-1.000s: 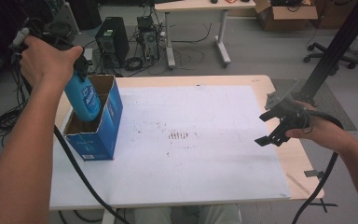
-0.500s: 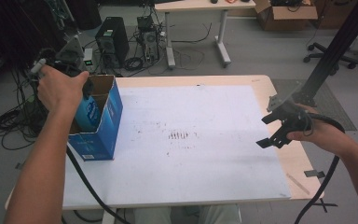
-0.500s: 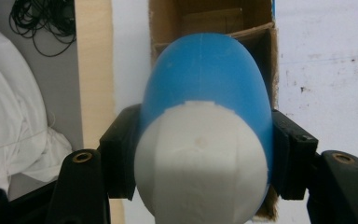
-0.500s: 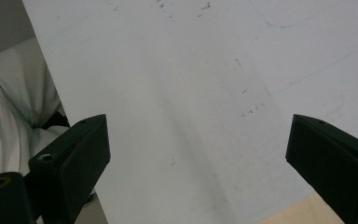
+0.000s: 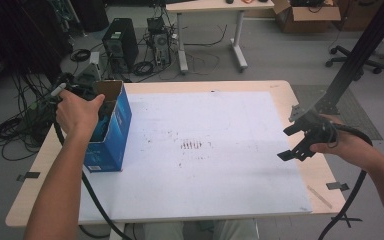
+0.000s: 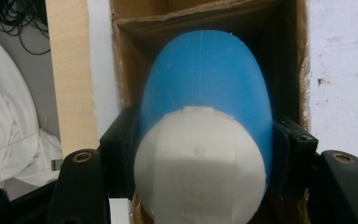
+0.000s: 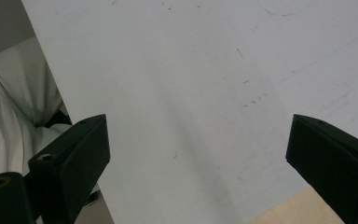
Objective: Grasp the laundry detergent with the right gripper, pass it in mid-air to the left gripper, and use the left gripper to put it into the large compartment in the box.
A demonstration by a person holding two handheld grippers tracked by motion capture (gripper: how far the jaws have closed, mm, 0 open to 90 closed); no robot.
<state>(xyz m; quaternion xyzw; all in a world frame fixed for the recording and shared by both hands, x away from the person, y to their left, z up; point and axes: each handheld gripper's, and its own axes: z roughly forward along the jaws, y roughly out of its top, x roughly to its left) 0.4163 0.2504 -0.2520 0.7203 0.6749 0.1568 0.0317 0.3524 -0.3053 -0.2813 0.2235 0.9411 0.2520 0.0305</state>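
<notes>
Jaws: left gripper (image 6: 200, 154) clamped on blue bottle (image 6: 205, 88) | bottle down inside blue box (image 5: 114, 131) | right gripper (image 7: 198, 154) spread wide over white sheet (image 7: 191, 70), holding nothing

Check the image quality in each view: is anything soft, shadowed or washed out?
High view: evenly lit and sharp, with the blue box easy to read. Left gripper view: the blue bottle and its white cap sit so close that they look soft, and the box interior is dark. Right gripper view: the right tool casts a soft shadow on the white sheet.
</notes>
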